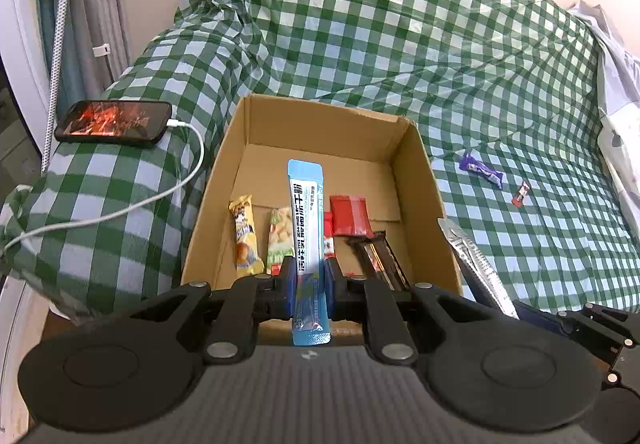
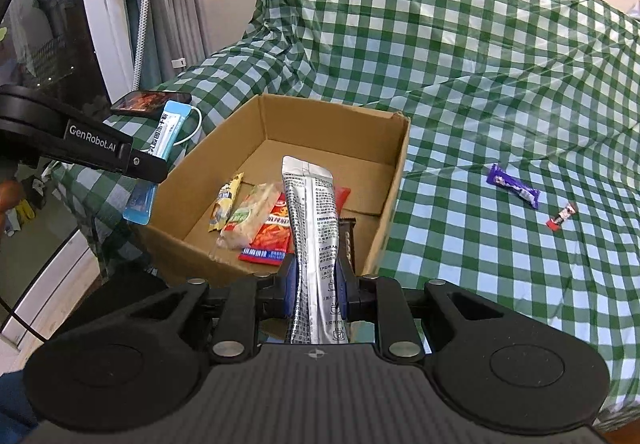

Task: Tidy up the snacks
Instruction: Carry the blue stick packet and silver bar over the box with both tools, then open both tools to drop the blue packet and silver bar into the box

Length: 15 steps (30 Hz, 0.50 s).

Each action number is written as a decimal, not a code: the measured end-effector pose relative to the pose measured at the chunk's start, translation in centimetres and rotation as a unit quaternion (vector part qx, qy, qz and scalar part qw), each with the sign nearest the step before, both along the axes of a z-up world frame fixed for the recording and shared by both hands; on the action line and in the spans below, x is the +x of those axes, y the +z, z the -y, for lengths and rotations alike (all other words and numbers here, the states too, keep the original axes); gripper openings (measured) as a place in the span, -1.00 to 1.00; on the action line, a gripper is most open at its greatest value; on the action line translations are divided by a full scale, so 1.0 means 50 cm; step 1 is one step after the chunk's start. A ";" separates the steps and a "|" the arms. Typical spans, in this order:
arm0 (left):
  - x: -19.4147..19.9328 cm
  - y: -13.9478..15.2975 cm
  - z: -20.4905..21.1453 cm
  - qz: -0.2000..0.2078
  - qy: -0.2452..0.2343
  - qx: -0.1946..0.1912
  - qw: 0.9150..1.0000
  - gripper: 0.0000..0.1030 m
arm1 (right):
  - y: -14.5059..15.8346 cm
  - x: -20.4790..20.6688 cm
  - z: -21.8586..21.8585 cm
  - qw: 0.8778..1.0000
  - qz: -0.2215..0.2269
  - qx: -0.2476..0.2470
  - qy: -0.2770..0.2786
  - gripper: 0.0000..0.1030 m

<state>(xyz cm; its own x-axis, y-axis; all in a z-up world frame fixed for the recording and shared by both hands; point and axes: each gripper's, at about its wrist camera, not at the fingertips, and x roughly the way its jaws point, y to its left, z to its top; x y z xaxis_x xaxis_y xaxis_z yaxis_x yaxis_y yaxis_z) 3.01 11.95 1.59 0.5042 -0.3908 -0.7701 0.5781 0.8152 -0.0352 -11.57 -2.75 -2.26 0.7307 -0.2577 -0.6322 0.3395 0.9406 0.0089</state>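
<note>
We keep both grippers pinching — left gripper (image 1: 310, 276) the long blue sachet (image 1: 306, 220), right gripper (image 2: 318, 284) the long silver foil sachet (image 2: 314, 228) — until they are well over the open brown cardboard box (image 1: 424, 172).

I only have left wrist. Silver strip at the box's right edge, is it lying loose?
Observer: No. The right tongs are shut on that silver sachet, held over the cardboard box.
Operator: Which face shows from there?
Observer: The printed back, small black text, with cup icons near the bottom.
Operator: Any branding on my tongs?
Observer: Yes, the left tongs read GenRobot.AI along the side, and the blue sachet pokes out above and below them.
</note>
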 end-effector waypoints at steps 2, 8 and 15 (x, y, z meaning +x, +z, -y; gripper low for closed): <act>0.018 -0.003 0.010 -0.002 0.000 0.001 1.000 -0.70 | -0.001 0.022 0.006 1.000 -0.002 -0.001 0.002 -0.59; 0.073 -0.025 0.042 -0.013 0.001 0.007 1.000 -0.70 | -0.009 0.091 0.029 1.000 -0.009 0.000 0.006 -0.59; 0.134 -0.063 0.073 -0.022 0.004 0.022 1.000 -0.70 | -0.029 0.164 0.057 1.000 -0.017 0.006 0.007 -0.59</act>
<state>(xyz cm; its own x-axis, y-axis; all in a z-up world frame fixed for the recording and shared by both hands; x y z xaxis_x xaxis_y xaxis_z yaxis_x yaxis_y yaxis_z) 9.71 8.29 -1.57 0.4723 -0.3525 -0.8079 0.5700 0.8213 -0.0251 -3.39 -5.59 -3.69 0.7127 -0.2394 -0.6593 0.3264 0.9452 0.0097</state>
